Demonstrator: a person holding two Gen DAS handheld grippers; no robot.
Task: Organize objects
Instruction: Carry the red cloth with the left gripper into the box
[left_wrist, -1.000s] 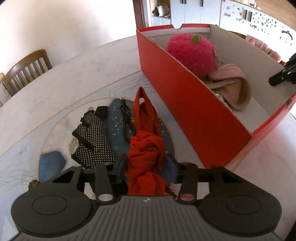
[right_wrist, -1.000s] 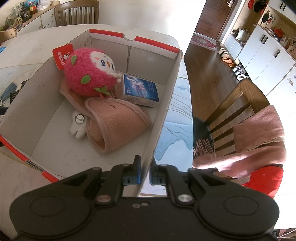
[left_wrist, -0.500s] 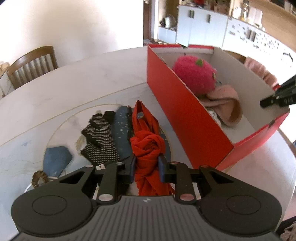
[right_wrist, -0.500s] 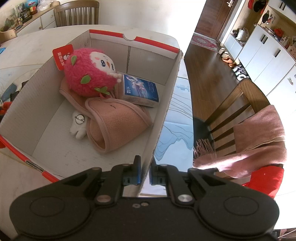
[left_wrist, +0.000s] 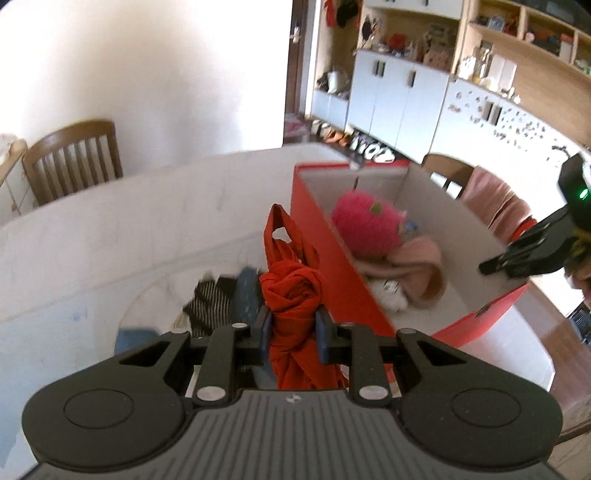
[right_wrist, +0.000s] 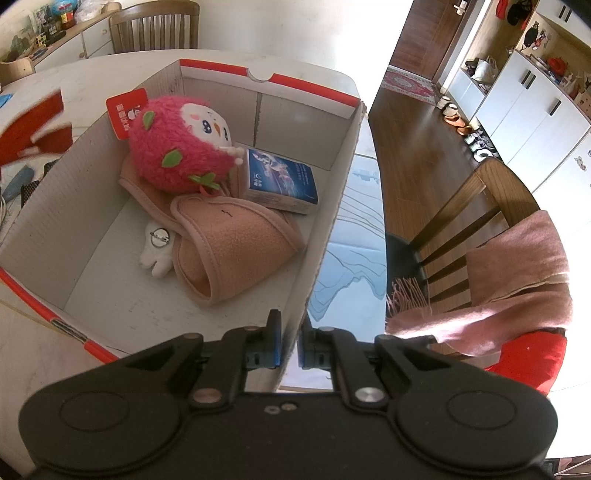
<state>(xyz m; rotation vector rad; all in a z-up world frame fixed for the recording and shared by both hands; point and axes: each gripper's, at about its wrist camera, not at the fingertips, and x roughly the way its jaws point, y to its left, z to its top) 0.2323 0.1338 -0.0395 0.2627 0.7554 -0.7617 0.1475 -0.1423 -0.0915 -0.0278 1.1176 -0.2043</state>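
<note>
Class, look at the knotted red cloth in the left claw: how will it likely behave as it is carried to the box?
The red cloth is probably floppy: its loop and tail flop away from the left claw. It seems light, bunched thin fabric. The knot likely helps the pads keep hold; loose ends might snag the box wall.

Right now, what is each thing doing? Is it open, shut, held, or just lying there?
Left gripper: shut on the red cloth bag.
Red cloth bag: knotted, held up.
Right gripper: pinching the box wall.
Cardboard box: open, no lid.
Pink plush toy: lying in the box.
Pink fleece: folded, in the box.
</note>
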